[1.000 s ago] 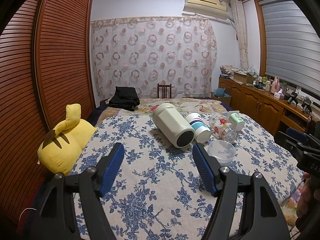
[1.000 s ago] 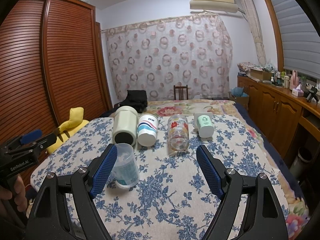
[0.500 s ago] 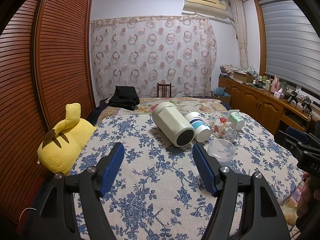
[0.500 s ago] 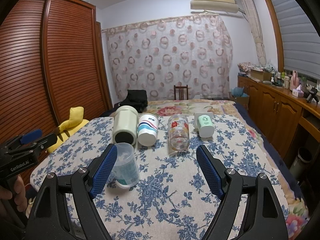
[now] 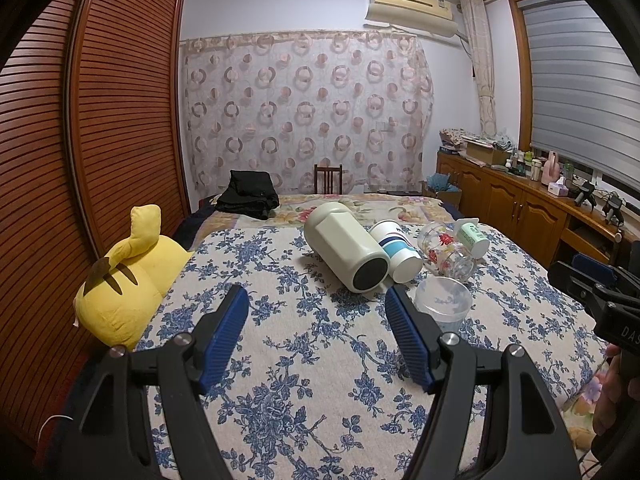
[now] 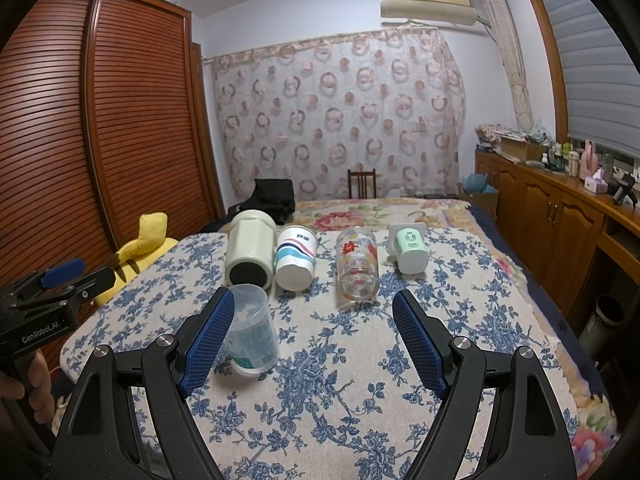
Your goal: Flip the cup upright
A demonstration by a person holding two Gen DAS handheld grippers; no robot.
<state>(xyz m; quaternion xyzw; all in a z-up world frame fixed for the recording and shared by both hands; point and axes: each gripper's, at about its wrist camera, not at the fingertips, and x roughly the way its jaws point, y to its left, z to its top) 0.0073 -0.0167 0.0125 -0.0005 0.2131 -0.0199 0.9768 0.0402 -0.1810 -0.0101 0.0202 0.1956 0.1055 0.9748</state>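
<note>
Several cups lie on their sides in a row on the floral bed cover: a cream tumbler (image 6: 248, 250), a striped paper cup (image 6: 295, 258), a clear flowered glass (image 6: 357, 270) and a small green cup (image 6: 411, 250). A clear plastic cup (image 6: 250, 330) stands upright nearer me, just behind my right gripper's left finger. My right gripper (image 6: 312, 344) is open and empty above the cover. My left gripper (image 5: 318, 338) is open and empty; the cream tumbler (image 5: 346, 252) and the clear cup (image 5: 442, 306) lie ahead to its right.
A yellow plush toy (image 5: 128, 280) sits at the bed's left edge by the wooden wardrobe (image 5: 80, 140). A black bag (image 5: 248, 194) and a chair (image 5: 328, 178) are at the far end. A wooden cabinet (image 6: 560, 220) runs along the right wall.
</note>
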